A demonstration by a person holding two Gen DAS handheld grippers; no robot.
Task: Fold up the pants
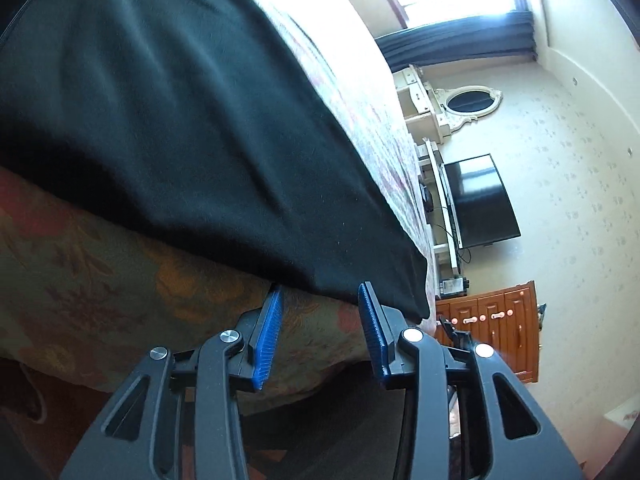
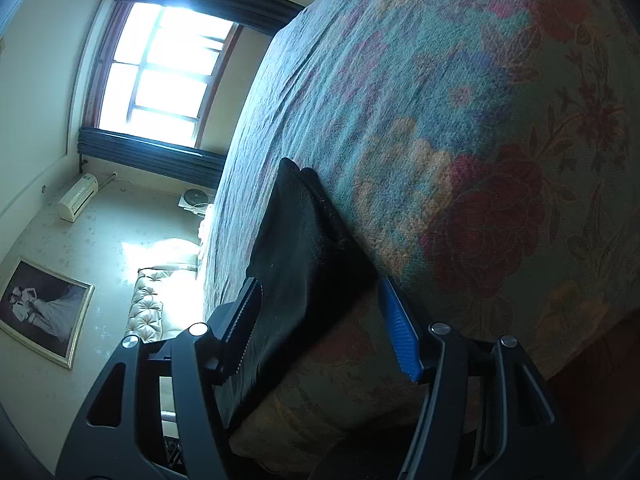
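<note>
The black pants [image 1: 172, 128] lay flat on the bed [image 1: 100, 264], over its flowered bedspread, reaching down to the near edge. In the left wrist view they filled most of the upper left, their top and left parts cut off by the frame, so their full outline could not be made out. The left gripper [image 1: 320, 300] stood at the bed's near edge with its jaws partly apart; the tips of its blue pads [image 1: 266, 340] sat right at the hem of the cloth, and nothing was clamped between them. Whether the tips touched the fabric could not be told.

In the right wrist view only a narrow dark piece of the pants [image 2: 296, 248] showed, lying along the side edge of the bed [image 2: 460, 100] and running toward the camera. The right gripper [image 2: 320, 294] was spread wider — its dark left pad [image 2: 240, 328] lay against the cloth's outer edge, its blue right pad [image 2: 398, 340] out over the bedspread, clear of the cloth. The pants ran between the jaws but were not pinched. Their near end was lost in shadow behind the gripper's body.

Beyond the bed, a bright window [image 2: 160, 76] washed out nearby detail, and a television [image 1: 480, 200] stood against the far wall.
</note>
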